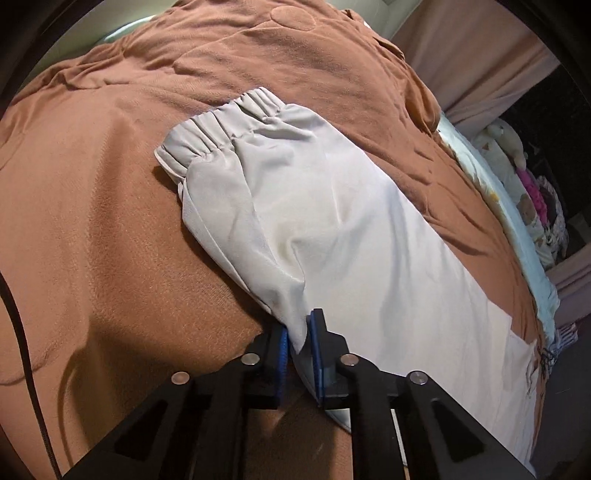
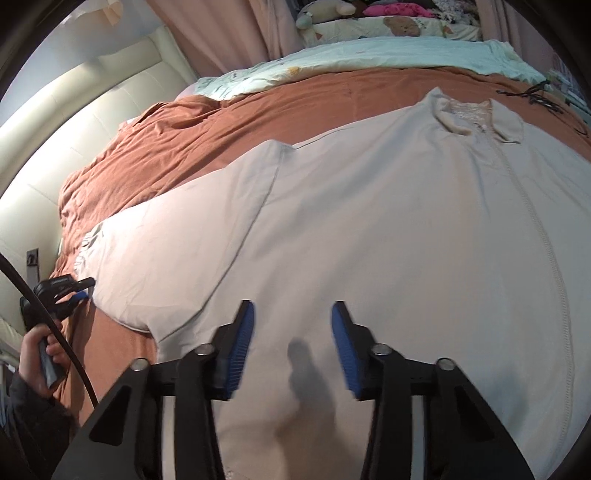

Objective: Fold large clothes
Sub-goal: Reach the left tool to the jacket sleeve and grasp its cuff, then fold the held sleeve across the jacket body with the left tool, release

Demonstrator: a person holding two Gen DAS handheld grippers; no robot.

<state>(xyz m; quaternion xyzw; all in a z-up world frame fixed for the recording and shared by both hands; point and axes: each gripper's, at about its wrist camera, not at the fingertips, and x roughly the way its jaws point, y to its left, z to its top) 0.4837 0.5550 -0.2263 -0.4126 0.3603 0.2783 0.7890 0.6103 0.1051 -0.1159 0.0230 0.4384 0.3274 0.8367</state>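
A large beige zip-up jacket point(image 2: 369, 221) lies spread flat on a bed, collar point(image 2: 476, 118) at the far side. Its sleeve point(image 1: 314, 221) stretches away from the left wrist camera to an elastic cuff point(image 1: 221, 125). My left gripper point(image 1: 300, 332) is shut on the sleeve's near edge, with a fold of fabric pinched between the blue pads. In the right wrist view the left gripper point(image 2: 79, 290) shows at the sleeve's left end, held by a hand point(image 2: 37, 350). My right gripper point(image 2: 292, 314) hovers over the jacket's lower front, jaws apart with nothing pinched between them.
A rumpled brown blanket point(image 2: 258, 110) covers the bed under the jacket. A pale blue quilt point(image 2: 369, 55) and stuffed toys point(image 2: 325, 11) lie along the far side. A cream padded headboard point(image 2: 92, 129) stands at the left. A black cable point(image 2: 55, 325) hangs near the hand.
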